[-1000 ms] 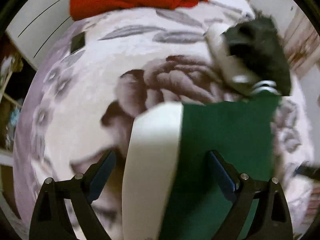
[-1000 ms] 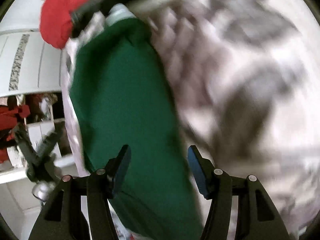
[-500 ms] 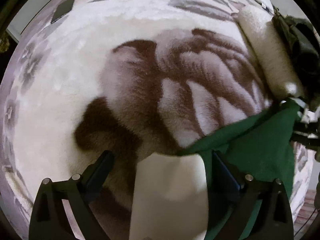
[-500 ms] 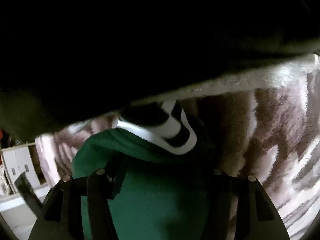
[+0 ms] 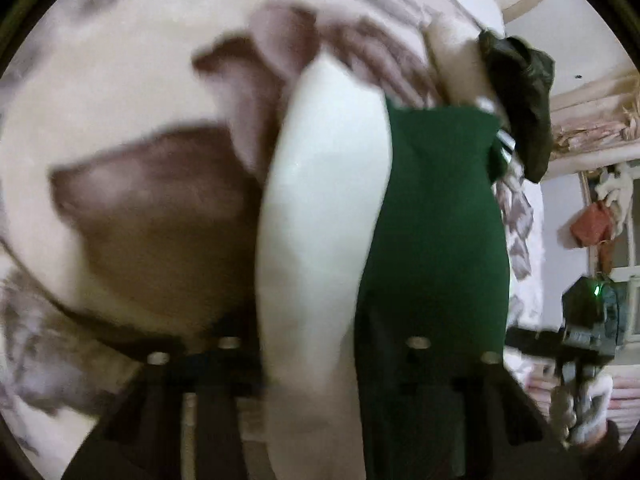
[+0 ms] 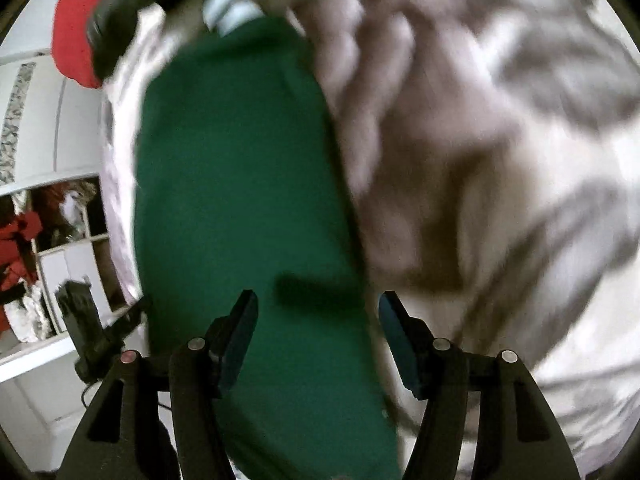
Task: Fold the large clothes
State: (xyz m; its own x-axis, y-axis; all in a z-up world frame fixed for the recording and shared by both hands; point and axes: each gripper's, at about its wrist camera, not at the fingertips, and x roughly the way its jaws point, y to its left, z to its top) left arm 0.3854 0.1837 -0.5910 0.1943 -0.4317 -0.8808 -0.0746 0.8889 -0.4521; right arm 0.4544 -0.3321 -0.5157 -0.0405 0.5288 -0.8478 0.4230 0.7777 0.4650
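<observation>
We see our right gripper (image 6: 316,340) with its two blue-padded fingers (image 6: 240,328) spread apart, nothing pinched between them; the green garment (image 6: 240,184) runs lengthwise through the gap and on past the tips. Whether the pads touch the cloth we cannot tell, since the view is smeared by motion blur.

Our left gripper (image 5: 320,364) is harder to read. Its fingers are dark and blurred at the bottom of the left wrist view, and the garment's white panel (image 5: 320,216) and green panel (image 5: 436,216) cover the space between them, so we cannot tell if it is clamped or loose.

The garment lies stretched out on the fleece blanket (image 5: 132,120), which is cream with large brown and grey flower shapes. In the right wrist view the same blanket (image 6: 480,160) fills the area to the right of the green cloth.

At the far end of the garment a dark olive piece of clothing (image 5: 520,92) sits beside it, with a white fuzzy roll (image 5: 456,56) just next to that. A red garment (image 6: 76,28) lies beyond, at the blanket's far edge. In the left wrist view, the other gripper's body with a green light (image 5: 592,312) shows at the right.
</observation>
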